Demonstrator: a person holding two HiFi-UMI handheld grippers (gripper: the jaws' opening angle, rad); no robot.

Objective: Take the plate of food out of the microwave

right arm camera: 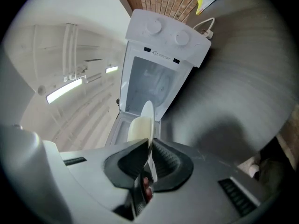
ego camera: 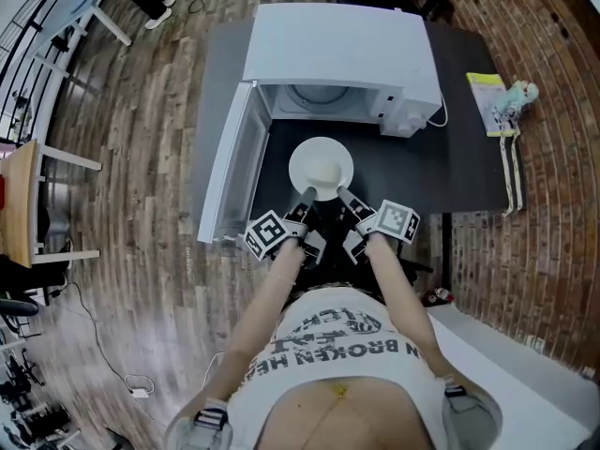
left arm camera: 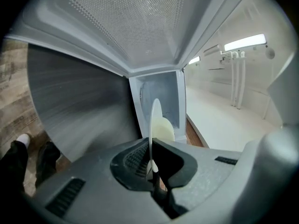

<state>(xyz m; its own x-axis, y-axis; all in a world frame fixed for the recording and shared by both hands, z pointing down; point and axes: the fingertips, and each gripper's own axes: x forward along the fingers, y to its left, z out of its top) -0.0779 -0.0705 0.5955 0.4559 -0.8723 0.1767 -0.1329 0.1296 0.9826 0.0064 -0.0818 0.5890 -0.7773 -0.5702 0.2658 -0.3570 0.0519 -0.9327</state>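
Observation:
A white plate (ego camera: 321,167) with a pale yellowish food on it hangs over the dark table (ego camera: 469,157), just in front of the white microwave (ego camera: 337,54). The microwave's door (ego camera: 230,162) stands swung open to the left and its cavity shows. My left gripper (ego camera: 307,193) is shut on the plate's near-left rim. My right gripper (ego camera: 342,193) is shut on the near-right rim. In the left gripper view the plate (left arm camera: 153,120) shows edge-on between the pads of the left gripper (left arm camera: 152,164). The right gripper view shows the plate (right arm camera: 148,115) pinched by the right gripper (right arm camera: 149,155), with the microwave (right arm camera: 159,55) beyond.
A yellow-green packet and a small toy (ego camera: 502,101) lie at the table's right end, and a white cable runs beside the microwave. A wooden piece of furniture (ego camera: 23,204) stands at the far left. A white counter (ego camera: 525,364) lies at lower right. The floor is wood planks.

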